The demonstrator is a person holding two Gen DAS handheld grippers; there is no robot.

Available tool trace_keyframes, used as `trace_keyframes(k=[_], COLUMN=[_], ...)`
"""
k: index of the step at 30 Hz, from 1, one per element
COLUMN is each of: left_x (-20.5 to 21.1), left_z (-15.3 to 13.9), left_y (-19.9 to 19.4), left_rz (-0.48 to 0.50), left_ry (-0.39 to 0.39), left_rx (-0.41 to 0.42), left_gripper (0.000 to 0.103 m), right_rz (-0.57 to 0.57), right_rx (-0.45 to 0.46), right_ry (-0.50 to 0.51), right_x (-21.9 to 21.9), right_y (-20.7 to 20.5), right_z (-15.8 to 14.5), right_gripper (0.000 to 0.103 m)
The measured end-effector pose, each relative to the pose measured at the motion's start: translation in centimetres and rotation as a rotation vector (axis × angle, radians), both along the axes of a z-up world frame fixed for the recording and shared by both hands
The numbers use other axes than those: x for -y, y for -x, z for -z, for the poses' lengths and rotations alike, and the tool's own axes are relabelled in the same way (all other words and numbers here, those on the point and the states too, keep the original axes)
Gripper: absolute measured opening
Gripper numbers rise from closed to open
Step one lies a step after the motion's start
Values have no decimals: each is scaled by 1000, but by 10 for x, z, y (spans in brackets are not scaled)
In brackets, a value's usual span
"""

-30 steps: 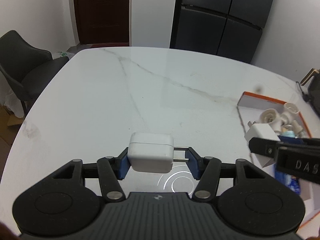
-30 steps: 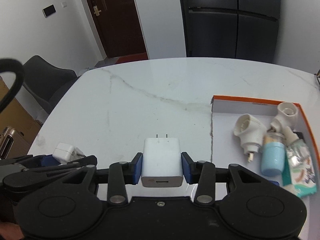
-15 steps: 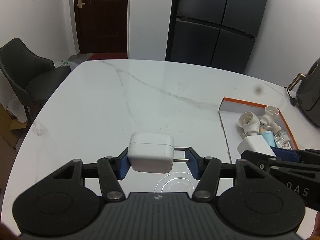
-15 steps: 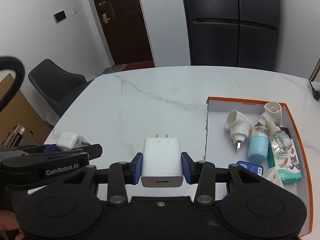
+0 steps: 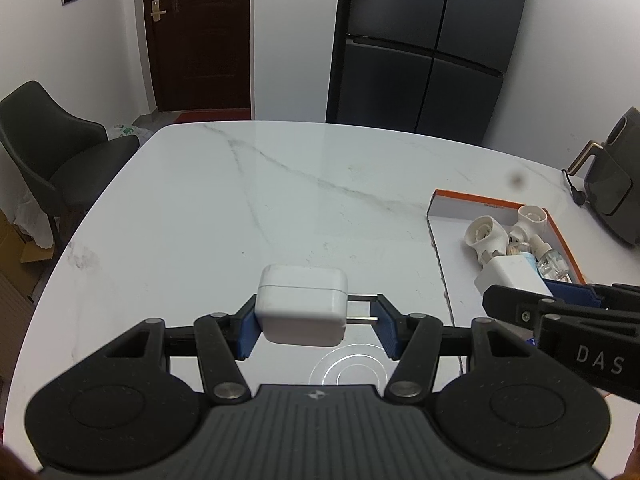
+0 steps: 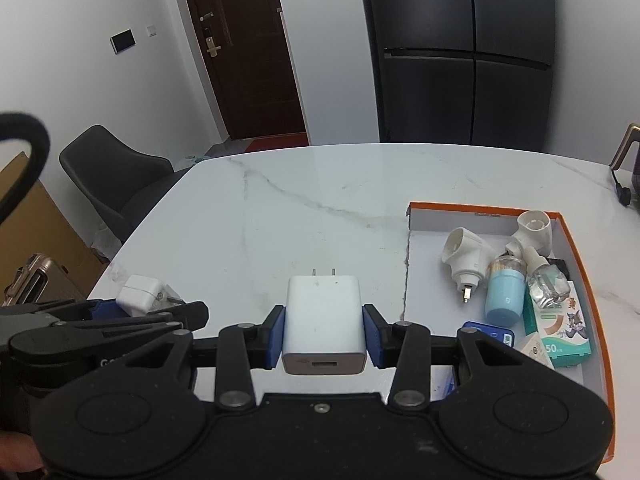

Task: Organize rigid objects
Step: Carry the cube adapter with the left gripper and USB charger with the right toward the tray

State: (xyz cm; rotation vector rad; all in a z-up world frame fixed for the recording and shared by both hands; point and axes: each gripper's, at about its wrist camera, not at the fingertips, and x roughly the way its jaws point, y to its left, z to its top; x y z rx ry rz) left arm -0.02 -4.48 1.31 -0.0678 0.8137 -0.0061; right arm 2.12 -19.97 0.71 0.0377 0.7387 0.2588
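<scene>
My left gripper (image 5: 318, 330) is shut on a rounded white charger (image 5: 302, 304) that lies sideways, its two metal prongs pointing right against the right pad. My right gripper (image 6: 324, 332) is shut on a flat white USB charger (image 6: 323, 318), prongs pointing away, USB port facing the camera. Both are held above the white marble table (image 5: 240, 208). To the right sits an orange-rimmed white box (image 6: 576, 256) holding white plug adapters (image 6: 466, 258), a light blue jar (image 6: 505, 296) and a clear bottle (image 6: 546, 280). The right gripper with its charger (image 5: 510, 278) shows in the left wrist view, the left with its charger (image 6: 140, 294) in the right wrist view.
A dark chair (image 5: 52, 152) stands at the table's left edge. Behind the table are a dark fridge (image 5: 424, 52) and a brown door (image 5: 200, 36). A dark appliance with a cord (image 5: 612, 184) sits at the far right. A green and white packet (image 6: 564, 328) lies in the box.
Both grippers have drawn back and risen a little from the table, so more of the room and the box shows. Each still holds its charger the same way.
</scene>
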Motion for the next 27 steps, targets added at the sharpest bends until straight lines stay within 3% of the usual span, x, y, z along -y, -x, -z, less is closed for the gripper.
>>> trace_keyframes(k=[27], left_x=[31], left_z=[1], left_y=[19], left_rz=[69], left_ry=[-2], left_rx=[-15], left_gripper=[58], right_rz=[65], right_rx=[-10], right_ry=[-10], right_x=[36], right_y=[23], right_z=[4], right_gripper=[50])
